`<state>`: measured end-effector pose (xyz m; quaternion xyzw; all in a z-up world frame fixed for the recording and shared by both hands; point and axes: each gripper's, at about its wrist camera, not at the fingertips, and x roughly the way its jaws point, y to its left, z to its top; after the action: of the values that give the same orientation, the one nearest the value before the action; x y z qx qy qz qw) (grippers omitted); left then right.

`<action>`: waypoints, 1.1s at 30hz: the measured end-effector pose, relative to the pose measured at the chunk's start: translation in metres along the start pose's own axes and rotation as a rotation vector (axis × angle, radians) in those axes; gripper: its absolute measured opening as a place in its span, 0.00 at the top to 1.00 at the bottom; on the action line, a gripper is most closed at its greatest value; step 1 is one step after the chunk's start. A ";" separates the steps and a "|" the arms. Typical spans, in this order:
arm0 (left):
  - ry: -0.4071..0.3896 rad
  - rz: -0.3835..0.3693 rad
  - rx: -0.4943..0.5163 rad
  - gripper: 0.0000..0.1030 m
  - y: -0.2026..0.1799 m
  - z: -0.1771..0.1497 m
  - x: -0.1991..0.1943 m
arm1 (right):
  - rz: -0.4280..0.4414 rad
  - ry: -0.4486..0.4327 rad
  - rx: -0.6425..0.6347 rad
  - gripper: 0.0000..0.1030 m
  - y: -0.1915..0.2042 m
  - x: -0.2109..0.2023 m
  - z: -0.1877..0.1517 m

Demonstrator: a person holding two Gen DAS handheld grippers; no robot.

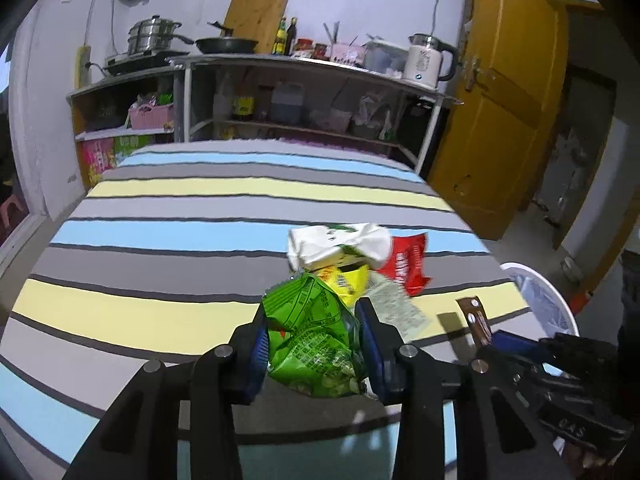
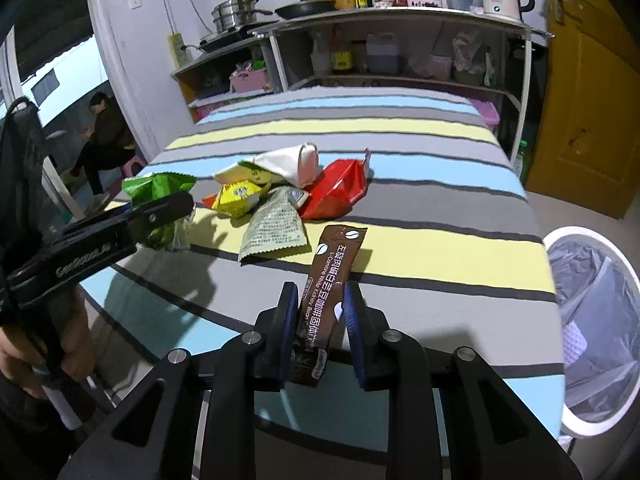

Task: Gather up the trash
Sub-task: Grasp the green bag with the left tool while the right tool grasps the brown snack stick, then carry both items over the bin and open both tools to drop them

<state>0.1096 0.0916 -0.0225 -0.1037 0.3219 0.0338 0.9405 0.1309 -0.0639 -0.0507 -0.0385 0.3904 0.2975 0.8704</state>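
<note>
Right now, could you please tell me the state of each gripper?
Left gripper: closed on the green snack bag.
Right gripper: closed on the brown coffee sachet.

Striped bed [image 2: 400, 240] carries crumpled wrappers [image 2: 280, 196].

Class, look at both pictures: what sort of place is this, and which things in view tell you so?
Probably a small one-room home where cooking and sleeping share space. A bed with a striped sheet stands right before open shelves bearing a frying pan, a steamer pot and an electric kettle.
</note>
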 end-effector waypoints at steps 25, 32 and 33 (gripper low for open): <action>-0.089 -0.166 0.118 0.61 -0.093 0.021 -0.049 | -0.103 -0.166 0.070 0.76 -0.050 -0.091 0.000; -0.085 -0.217 0.164 0.61 -0.128 0.023 -0.041 | -0.139 -0.195 0.122 0.76 -0.077 -0.105 -0.007; -0.083 -0.224 0.171 0.61 -0.134 0.023 -0.039 | -0.145 -0.196 0.131 0.76 -0.081 -0.107 -0.008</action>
<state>0.1100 -0.0338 0.0427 -0.0570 0.2709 -0.0946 0.9563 0.1147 -0.1854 0.0052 0.0196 0.3181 0.2098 0.9243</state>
